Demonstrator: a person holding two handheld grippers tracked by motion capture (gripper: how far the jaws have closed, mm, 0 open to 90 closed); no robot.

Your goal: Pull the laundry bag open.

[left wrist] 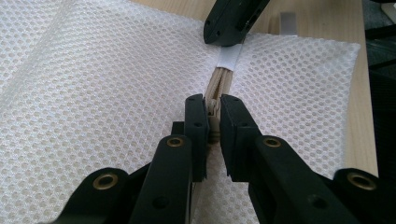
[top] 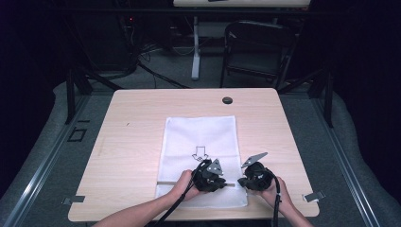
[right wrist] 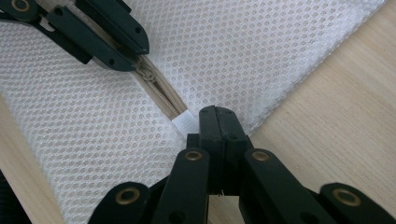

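No legible text, brand or number on any surface. One sign: a black outlined arrow [top: 200, 152] printed on the white mesh bag [top: 189, 130], pointing toward the person's edge of the table, seen in the high view.

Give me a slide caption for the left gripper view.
Left gripper pinches the zipper pull of a white mesh bag while the right gripper clamps the zipper's end tab.
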